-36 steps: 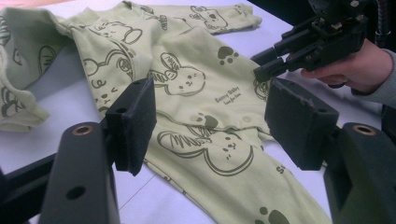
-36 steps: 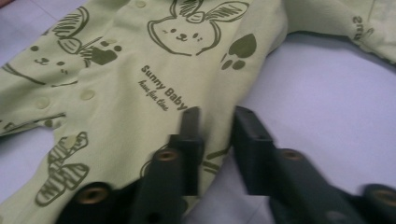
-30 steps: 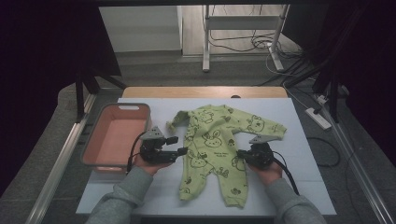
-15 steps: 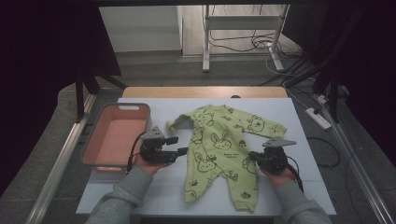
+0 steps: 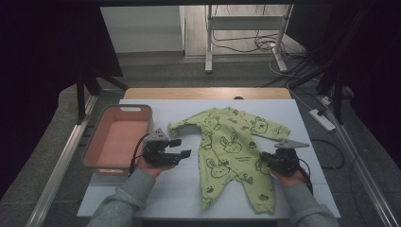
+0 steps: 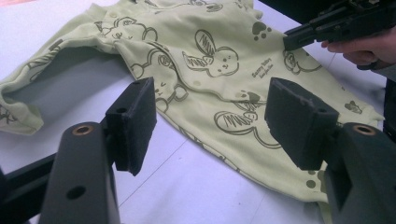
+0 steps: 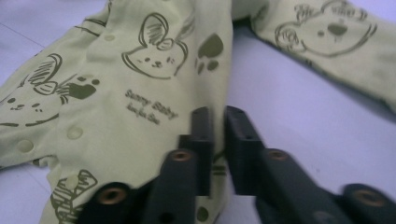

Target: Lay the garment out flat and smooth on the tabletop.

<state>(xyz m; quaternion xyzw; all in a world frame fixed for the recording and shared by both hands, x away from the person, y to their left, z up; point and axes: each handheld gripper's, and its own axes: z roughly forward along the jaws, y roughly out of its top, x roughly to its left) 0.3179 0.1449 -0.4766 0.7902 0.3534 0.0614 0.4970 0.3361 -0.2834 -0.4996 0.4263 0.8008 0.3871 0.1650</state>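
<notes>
High view shows the green baby romper (image 5: 231, 151) lying flat on the worktop beside the pink basket (image 5: 94, 156) — soft, light, floppy, so pinch a seam edge. Your left tool (image 5: 183, 147) is released; your right tool (image 7: 218, 140) has just been opening — slightly parted at the romper's side edge.

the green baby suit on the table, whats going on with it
A person is laying a green baby romper flat on the white table, a gripper in each hand. The right gripper is at the romper's side edge; its fingers have just been opening, a narrow gap now showing between them. The left gripper waits open beside it. A pink bin stands at the left.
</notes>
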